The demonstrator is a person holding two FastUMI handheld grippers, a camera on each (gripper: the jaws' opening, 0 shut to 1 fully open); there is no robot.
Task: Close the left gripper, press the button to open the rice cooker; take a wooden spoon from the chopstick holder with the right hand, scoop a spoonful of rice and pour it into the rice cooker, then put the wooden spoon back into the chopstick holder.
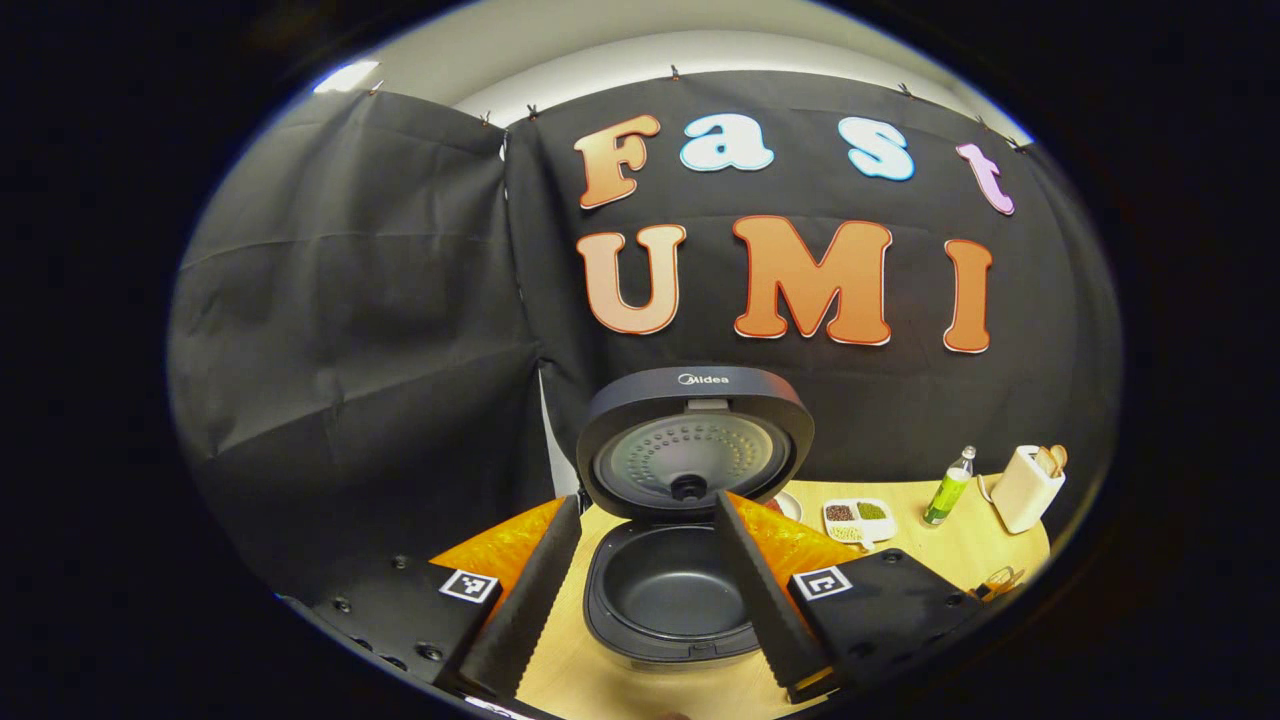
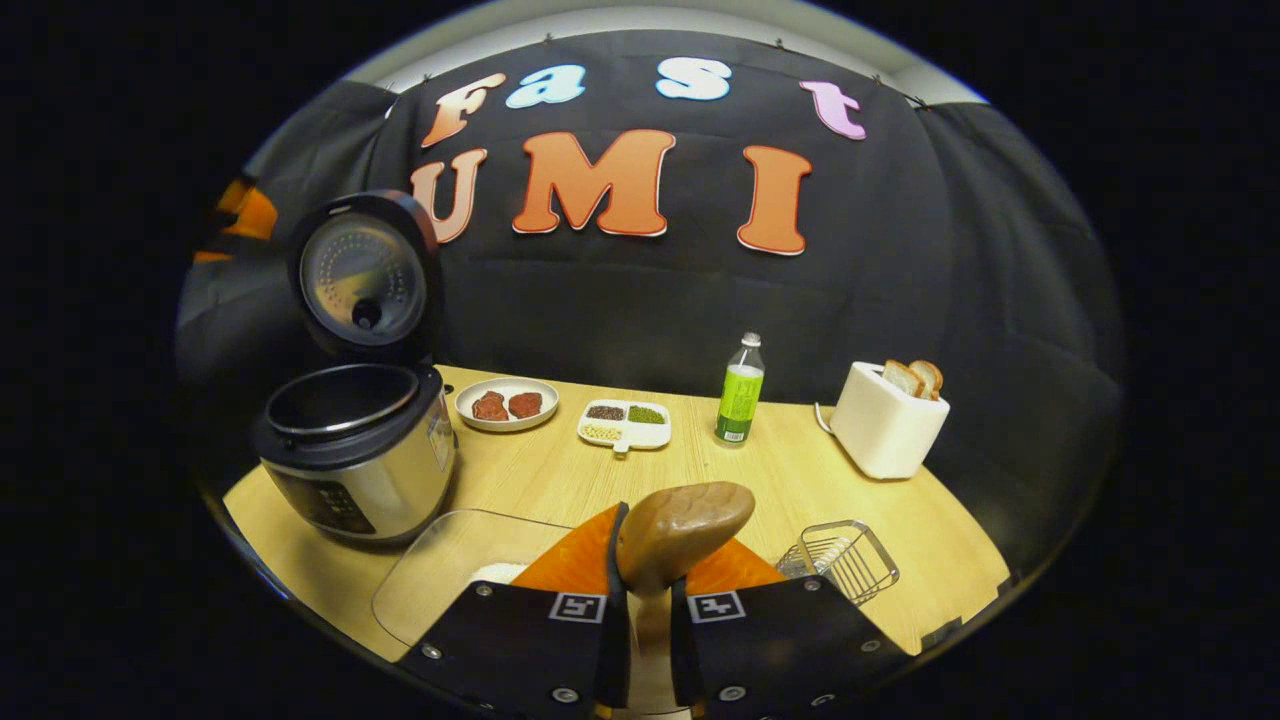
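Right claw (image 2: 640, 610) clamped on the wooden spoon (image 2: 683, 532) over the glass rice container (image 2: 450, 570) — left claw (image 1: 648, 590) spread above the open rice cooker (image 2: 350, 450) — dip shallow, lift level, carry slowly to the pot.

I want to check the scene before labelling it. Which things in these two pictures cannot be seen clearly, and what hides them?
- Wooden spoon, right gripper view: the handle is hidden between the right hand-held gripper's fingers.
- Clear container, right gripper view: the gripper covers its near part; only a little white rice shows.
- Rice cooker, left gripper view: the left hand-held gripper's fingers cover both sides.
- Divided dish, left gripper view: contents too small to identify.
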